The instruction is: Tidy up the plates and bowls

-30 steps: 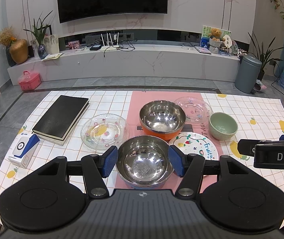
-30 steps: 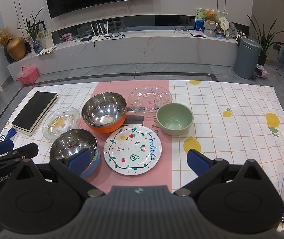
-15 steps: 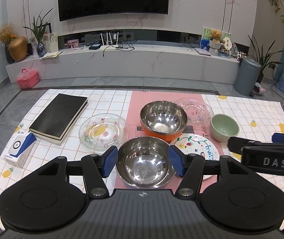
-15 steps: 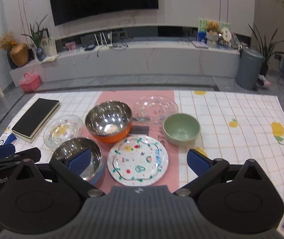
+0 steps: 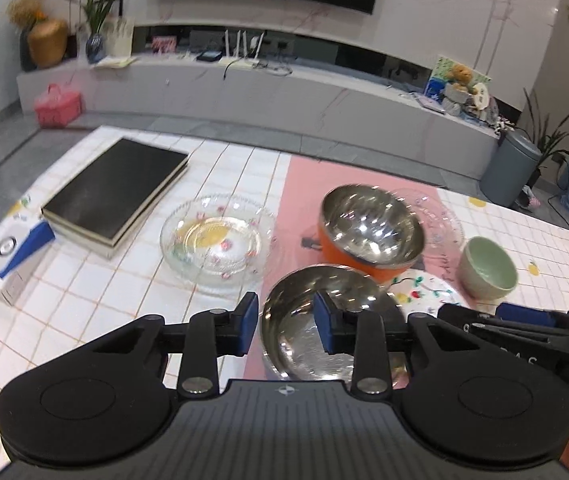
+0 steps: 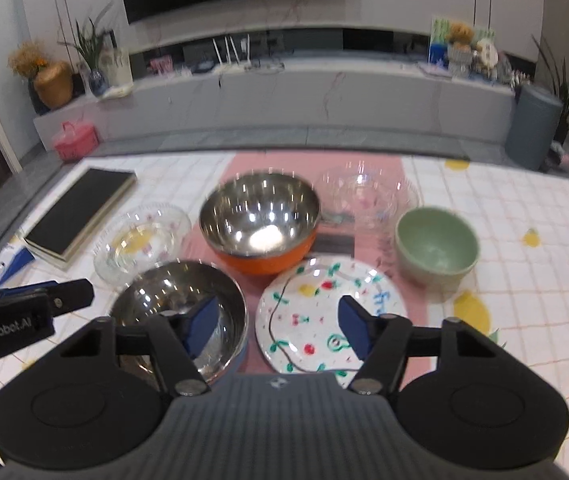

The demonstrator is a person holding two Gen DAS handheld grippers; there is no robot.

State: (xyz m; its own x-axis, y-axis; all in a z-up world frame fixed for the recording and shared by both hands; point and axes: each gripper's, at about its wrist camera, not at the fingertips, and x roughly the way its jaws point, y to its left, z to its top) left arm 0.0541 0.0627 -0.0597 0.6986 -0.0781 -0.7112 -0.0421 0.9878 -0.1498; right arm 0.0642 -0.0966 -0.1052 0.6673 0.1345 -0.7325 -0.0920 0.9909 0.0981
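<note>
My left claw (image 5: 286, 322) and right claw (image 6: 280, 322), both empty, have just been closing partway; bowls and plates lie unstacked on the table (image 6: 524, 280).

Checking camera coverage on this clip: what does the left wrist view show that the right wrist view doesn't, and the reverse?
Left wrist only: the left tongs from behind, their pads astride the near steel bowl's left rim, not pressing; their jaws have just been closing. The blue-and-white box shows whole.

Right wrist only: the right tongs, jaws just closing, open above the painted plate, whose whole face shows.

Both: the orange bowl, green bowl, flowered glass dish, clear plate and black book.
</note>
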